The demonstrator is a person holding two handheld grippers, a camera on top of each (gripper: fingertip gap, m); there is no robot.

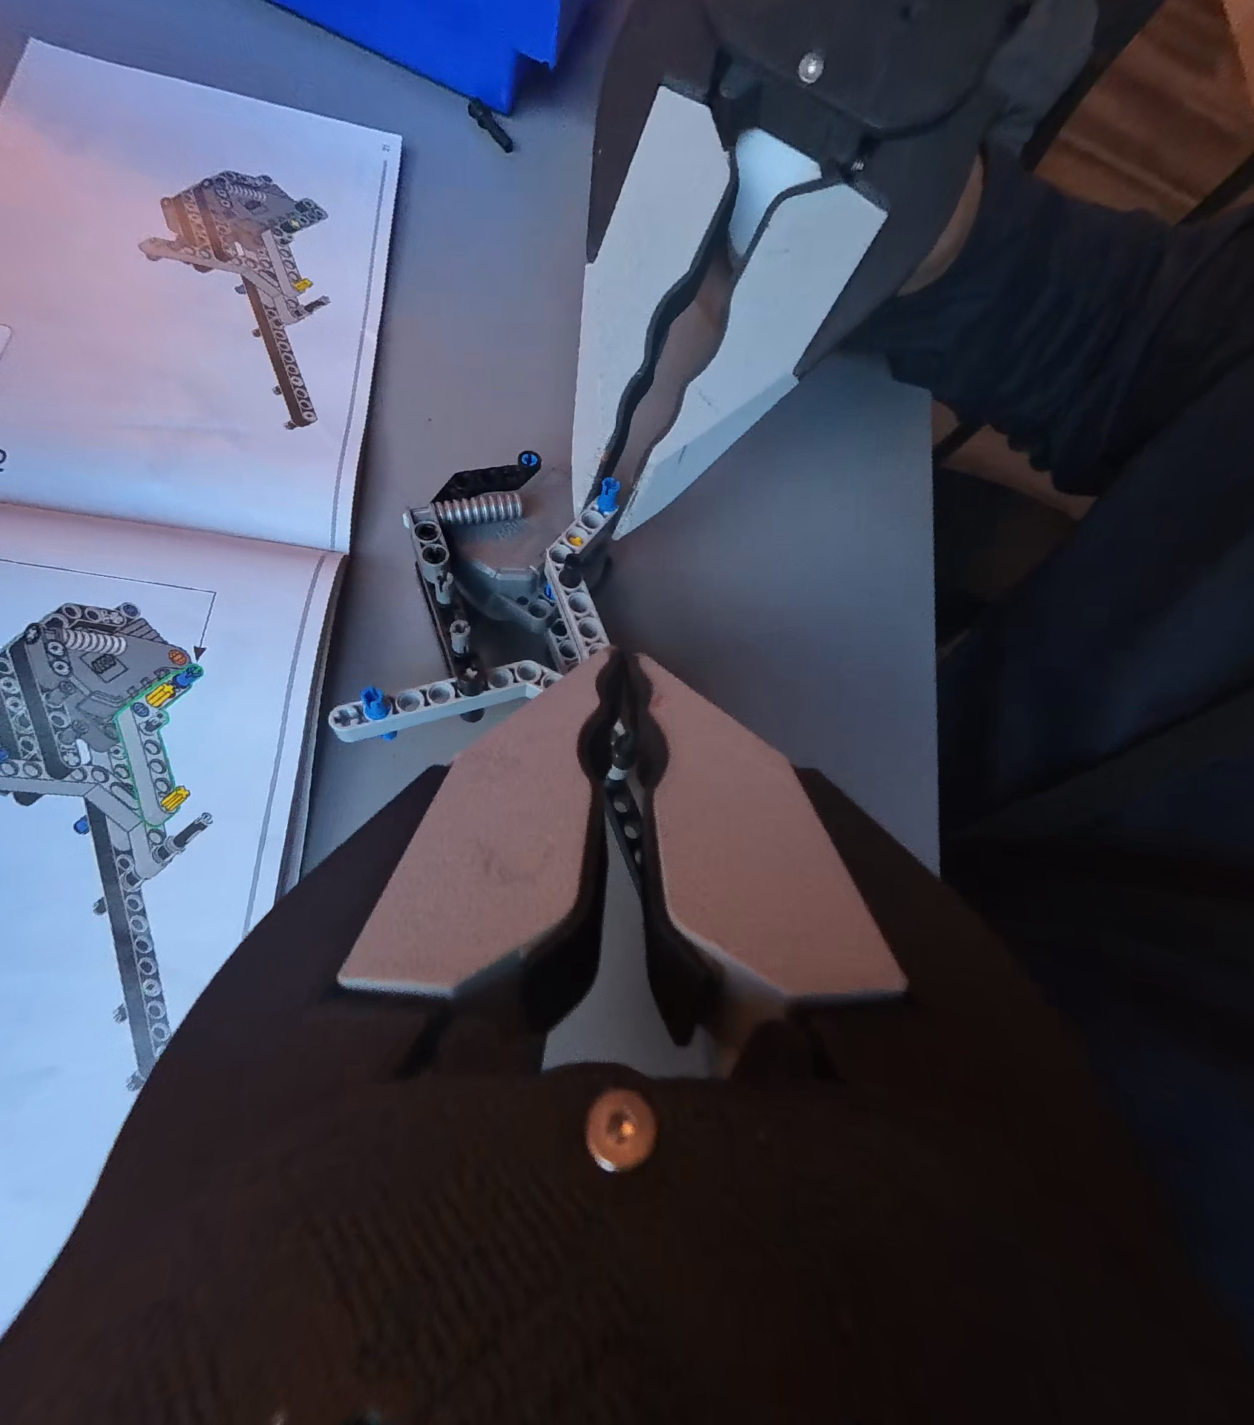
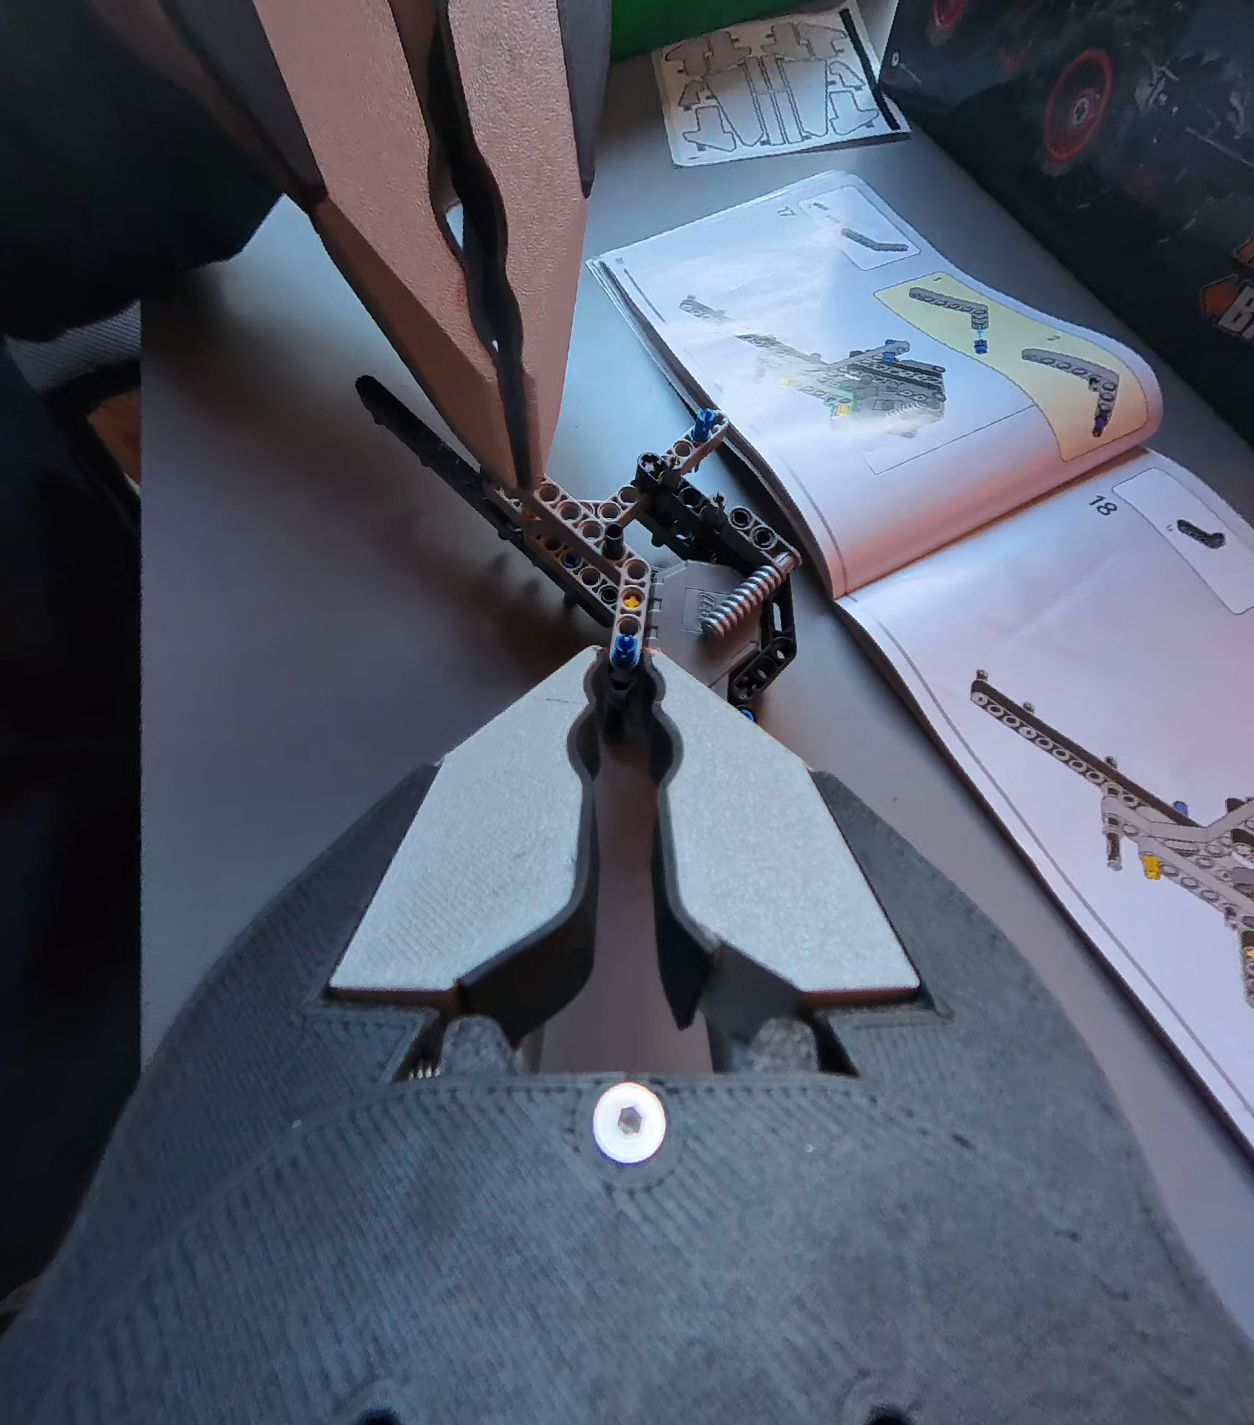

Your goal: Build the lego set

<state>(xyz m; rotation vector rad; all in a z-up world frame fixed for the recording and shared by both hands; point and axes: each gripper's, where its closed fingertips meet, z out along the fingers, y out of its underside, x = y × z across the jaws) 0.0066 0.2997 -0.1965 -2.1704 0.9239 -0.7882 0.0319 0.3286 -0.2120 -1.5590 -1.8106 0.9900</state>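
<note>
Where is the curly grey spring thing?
The grey spring sits on the lego model, at its far side in the left wrist view, beside the open booklet.

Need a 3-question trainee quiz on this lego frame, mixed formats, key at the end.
1. True or false: the left gripper has its jaws closed on the black beam of the lego assembly.
2. Multiple choice: what is the right gripper pinching? A) the metal spring B) the pin end of the grey angled beam C) the instruction booklet
3. Fill in: the booklet lies ____ on the grey table.

Key: 1 true; 2 B; 3 open
</note>
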